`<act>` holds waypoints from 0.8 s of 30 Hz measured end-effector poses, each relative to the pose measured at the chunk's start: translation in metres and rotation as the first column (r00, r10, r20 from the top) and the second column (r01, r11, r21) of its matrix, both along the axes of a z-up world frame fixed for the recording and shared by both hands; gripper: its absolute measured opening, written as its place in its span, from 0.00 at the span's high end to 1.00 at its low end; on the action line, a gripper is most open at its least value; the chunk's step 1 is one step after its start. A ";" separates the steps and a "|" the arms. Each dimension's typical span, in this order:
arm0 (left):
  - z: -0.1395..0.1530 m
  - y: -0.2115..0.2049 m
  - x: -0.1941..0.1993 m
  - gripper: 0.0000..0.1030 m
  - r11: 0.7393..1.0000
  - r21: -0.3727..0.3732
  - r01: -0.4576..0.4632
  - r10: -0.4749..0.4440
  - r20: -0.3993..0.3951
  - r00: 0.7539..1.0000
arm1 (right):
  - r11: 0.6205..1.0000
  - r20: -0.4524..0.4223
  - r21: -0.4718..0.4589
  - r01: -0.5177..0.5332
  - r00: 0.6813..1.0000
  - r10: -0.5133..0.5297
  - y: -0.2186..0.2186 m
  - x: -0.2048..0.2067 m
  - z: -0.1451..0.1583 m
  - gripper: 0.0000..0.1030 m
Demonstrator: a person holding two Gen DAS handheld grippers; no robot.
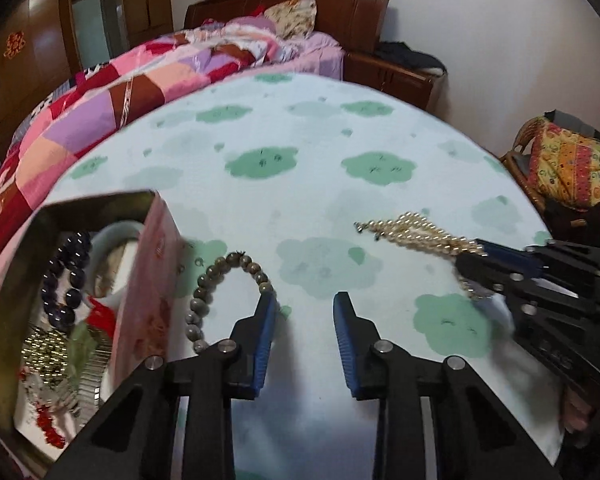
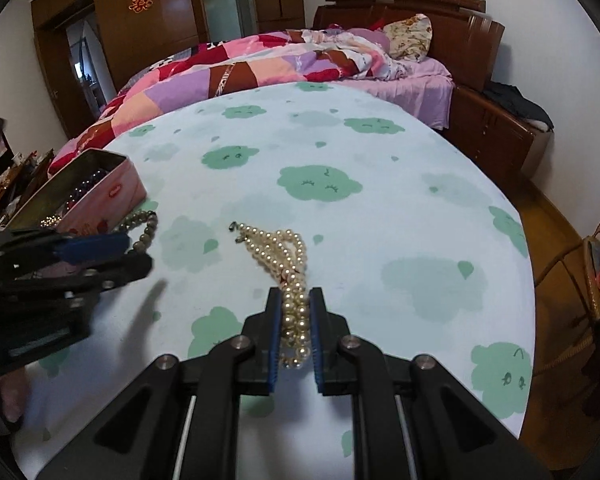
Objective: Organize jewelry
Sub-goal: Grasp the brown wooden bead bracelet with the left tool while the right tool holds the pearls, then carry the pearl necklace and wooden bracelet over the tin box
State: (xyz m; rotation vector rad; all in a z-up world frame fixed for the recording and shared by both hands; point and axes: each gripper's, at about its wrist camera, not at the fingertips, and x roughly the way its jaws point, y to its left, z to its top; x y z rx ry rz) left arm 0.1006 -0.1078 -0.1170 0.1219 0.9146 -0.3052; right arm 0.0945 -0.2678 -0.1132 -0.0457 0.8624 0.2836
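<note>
Right wrist view: the right tool (image 2: 295, 322) is clamped on a bunched pearl necklace (image 2: 278, 250), whose free end trails forward over the tabletop (image 2: 420, 208). Left wrist view: the left tool (image 1: 305, 312) stands parted with bare cloth between its pads; a grey bead bracelet (image 1: 220, 280) lies against its left finger, just beside the open pink tin (image 1: 148, 280) of jewelry. Beyond, the tabletop is open up to its curved far edge, with the bed (image 1: 112, 92) behind.

Glossy pearl necklace (image 2: 288, 264), shiny metal tin (image 1: 100, 208) — matt printed cloth tablecloth (image 1: 320, 140).
</note>
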 end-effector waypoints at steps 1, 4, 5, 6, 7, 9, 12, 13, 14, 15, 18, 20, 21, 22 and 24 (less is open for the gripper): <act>-0.001 -0.001 0.001 0.71 1.000 0.011 -0.006 0.005 0.008 1.000 | 1.000 0.000 0.002 -0.002 1.000 0.002 0.000 0.000 0.000 0.85; 0.000 0.001 0.004 0.71 0.999 0.009 -0.031 0.031 0.008 0.999 | 1.000 -0.003 0.002 -0.007 1.000 0.007 0.000 0.001 -0.001 0.85; 0.000 0.001 0.003 0.71 1.000 0.007 -0.029 0.029 0.011 1.000 | 1.000 -0.004 -0.002 -0.010 1.000 0.010 0.000 0.001 -0.002 0.85; 0.000 0.001 0.003 0.71 1.000 0.007 -0.030 0.030 0.016 0.999 | 1.000 -0.004 -0.007 -0.011 1.000 0.011 0.001 0.001 -0.002 0.85; -0.002 0.003 0.003 0.71 0.999 0.007 -0.043 0.043 0.009 0.999 | 1.000 -0.003 -0.012 -0.012 1.000 0.012 0.002 0.000 -0.002 0.85; -0.005 0.010 0.002 0.71 0.998 -0.020 -0.063 0.063 0.003 0.998 | 1.000 -0.001 -0.016 -0.014 1.000 0.014 0.002 0.000 -0.002 0.85; -0.005 0.017 0.005 0.71 0.994 -0.056 -0.089 0.089 -0.012 0.996 | 1.000 -0.002 -0.015 -0.016 1.000 0.016 0.002 0.000 -0.002 0.85; -0.006 0.017 0.007 0.71 0.994 -0.057 -0.090 0.089 -0.016 0.996 | 1.000 -0.003 -0.015 -0.017 1.000 0.017 0.002 0.000 -0.002 0.85; -0.007 0.018 0.008 0.71 0.994 -0.054 -0.095 0.094 -0.020 0.995 | 1.000 -0.003 -0.016 -0.017 1.000 0.017 0.002 0.000 -0.002 0.85; -0.008 0.017 0.009 0.71 0.995 -0.056 -0.087 0.086 -0.023 0.996 | 1.000 -0.002 -0.016 -0.018 1.000 0.018 0.002 0.000 -0.002 0.85; -0.009 0.011 0.009 0.71 0.997 -0.041 -0.064 0.063 -0.019 0.998 | 1.000 -0.003 -0.014 -0.021 1.000 0.021 0.003 0.001 -0.003 0.85; -0.009 0.009 0.009 0.75 0.998 -0.030 -0.060 0.060 -0.015 0.998 | 1.000 -0.005 -0.013 -0.024 1.000 0.024 0.003 0.001 -0.003 0.85; -0.009 0.009 0.010 0.88 0.998 -0.023 -0.062 0.062 -0.013 0.998 | 1.000 -0.004 -0.012 -0.025 1.000 0.025 0.003 0.001 -0.003 0.85; -0.010 0.010 0.011 0.92 0.998 -0.024 -0.061 0.061 -0.015 0.998 | 1.000 -0.003 -0.011 -0.026 1.000 0.026 0.004 0.001 -0.003 0.85; -0.010 0.011 0.011 0.92 0.998 -0.038 -0.056 0.056 -0.018 0.998 | 0.999 0.002 -0.012 -0.031 1.000 0.031 0.005 0.000 -0.003 0.85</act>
